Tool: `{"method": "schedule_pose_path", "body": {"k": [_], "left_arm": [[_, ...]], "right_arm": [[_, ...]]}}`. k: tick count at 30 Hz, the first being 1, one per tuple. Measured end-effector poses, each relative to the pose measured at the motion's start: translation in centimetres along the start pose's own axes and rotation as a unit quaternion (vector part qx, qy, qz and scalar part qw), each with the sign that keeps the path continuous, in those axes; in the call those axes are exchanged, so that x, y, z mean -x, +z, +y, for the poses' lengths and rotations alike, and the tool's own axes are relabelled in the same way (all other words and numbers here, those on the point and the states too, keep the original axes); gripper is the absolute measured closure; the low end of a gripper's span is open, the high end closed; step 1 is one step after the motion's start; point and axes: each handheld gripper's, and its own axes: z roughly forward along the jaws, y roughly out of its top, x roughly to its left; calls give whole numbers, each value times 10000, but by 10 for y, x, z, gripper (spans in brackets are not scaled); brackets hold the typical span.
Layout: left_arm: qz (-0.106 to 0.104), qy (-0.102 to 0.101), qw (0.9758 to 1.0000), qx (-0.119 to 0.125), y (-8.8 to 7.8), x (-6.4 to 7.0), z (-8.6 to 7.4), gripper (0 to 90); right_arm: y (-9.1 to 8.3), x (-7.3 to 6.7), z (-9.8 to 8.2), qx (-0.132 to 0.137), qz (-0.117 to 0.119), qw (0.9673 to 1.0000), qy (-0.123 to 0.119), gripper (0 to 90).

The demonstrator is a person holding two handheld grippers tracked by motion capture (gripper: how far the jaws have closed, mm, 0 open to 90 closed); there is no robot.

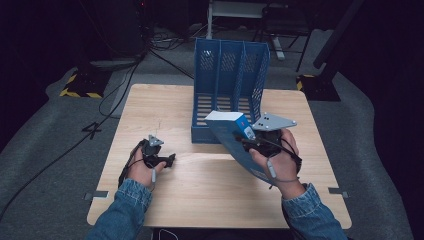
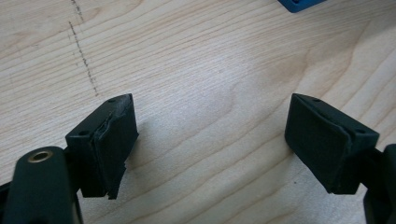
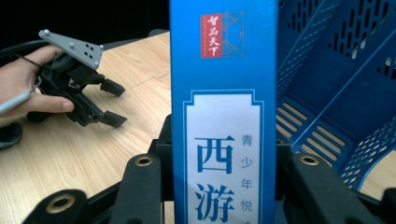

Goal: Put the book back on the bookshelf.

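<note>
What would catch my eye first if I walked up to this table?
Probably the blue book, held spine-up in the right gripper, lifted off the table just in front of the rack. Next, the blue rack itself, standing at the far middle of the wooden table with its slots facing the person. The left gripper sits low over bare wood, jaws wide apart and holding nothing.

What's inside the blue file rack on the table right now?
The blue file rack looks empty: its slotted floor shows bare in the compartments. The blue book that the right gripper holds covers its front right corner.
</note>
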Motion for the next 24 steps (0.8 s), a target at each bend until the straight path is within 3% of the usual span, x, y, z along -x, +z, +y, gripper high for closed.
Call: {"method": "schedule_pose_path", "body": {"k": [7, 12, 24], "left_arm": [[-12, -10, 10000, -8, 2, -2, 2, 171], [-1, 15, 10000, -12, 2, -2, 2, 171], [3, 25, 10000, -18, 2, -2, 2, 169]], "right_arm": [[-11, 14, 3, 106, 113, 9988, 458, 617], [-19, 19, 11, 159, 54, 9990, 409, 616], [-40, 46, 29, 451, -31, 9967, 673, 617]]}}
